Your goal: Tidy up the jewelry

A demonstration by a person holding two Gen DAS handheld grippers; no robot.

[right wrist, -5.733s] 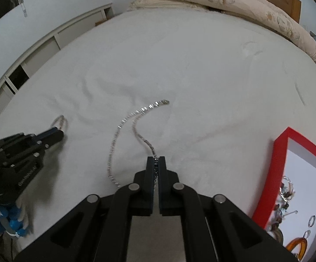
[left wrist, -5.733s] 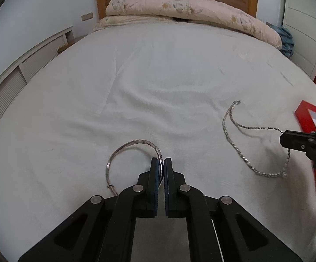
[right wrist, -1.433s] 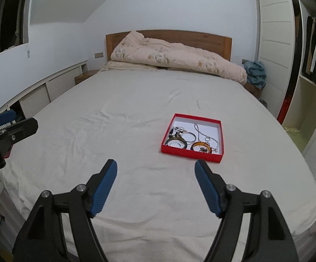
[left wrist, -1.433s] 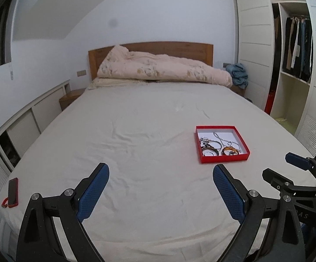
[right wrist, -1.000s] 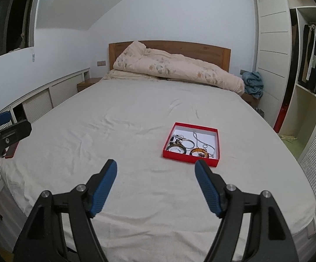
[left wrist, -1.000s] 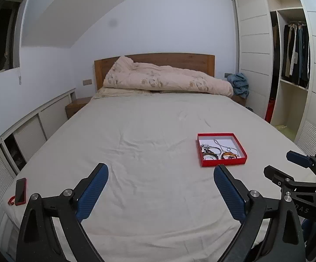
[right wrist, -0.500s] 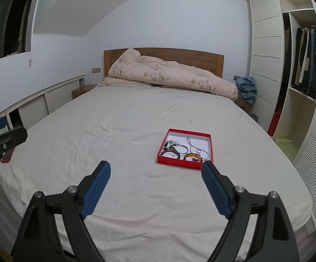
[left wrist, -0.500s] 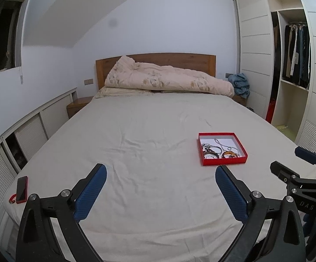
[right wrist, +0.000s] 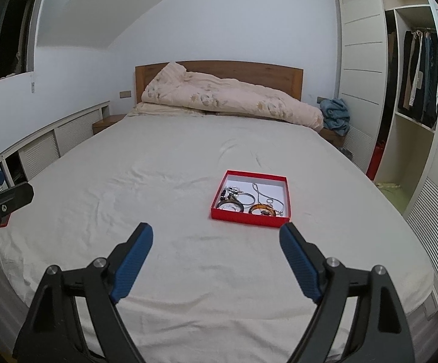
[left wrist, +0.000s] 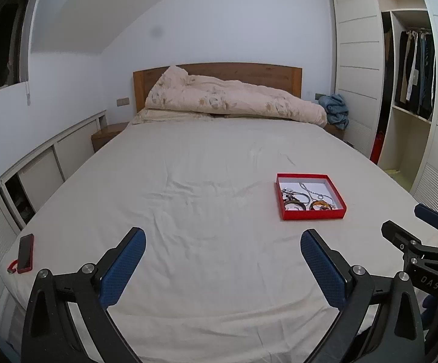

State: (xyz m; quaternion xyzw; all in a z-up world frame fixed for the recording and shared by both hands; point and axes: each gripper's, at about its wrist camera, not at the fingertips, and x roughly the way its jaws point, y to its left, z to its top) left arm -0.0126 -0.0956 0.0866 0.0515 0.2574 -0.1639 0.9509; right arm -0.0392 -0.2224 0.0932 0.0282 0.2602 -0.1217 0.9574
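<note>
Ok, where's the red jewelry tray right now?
The red jewelry tray lies on the bed sheet, right of centre in both views, ahead of the open right gripper.

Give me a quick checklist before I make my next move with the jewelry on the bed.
1. Left gripper empty, jaws wide apart: ok.
2. Right gripper empty, jaws wide apart: ok.
3. Jewelry gathered inside the red tray: ok.
4. Loose jewelry left on the white sheet: none visible, ok.
5. Pieces in the tray untangled from each other: cannot tell, too small.
6. Red-cased phone near the bed's left edge, apart from the tray: ok.
</note>
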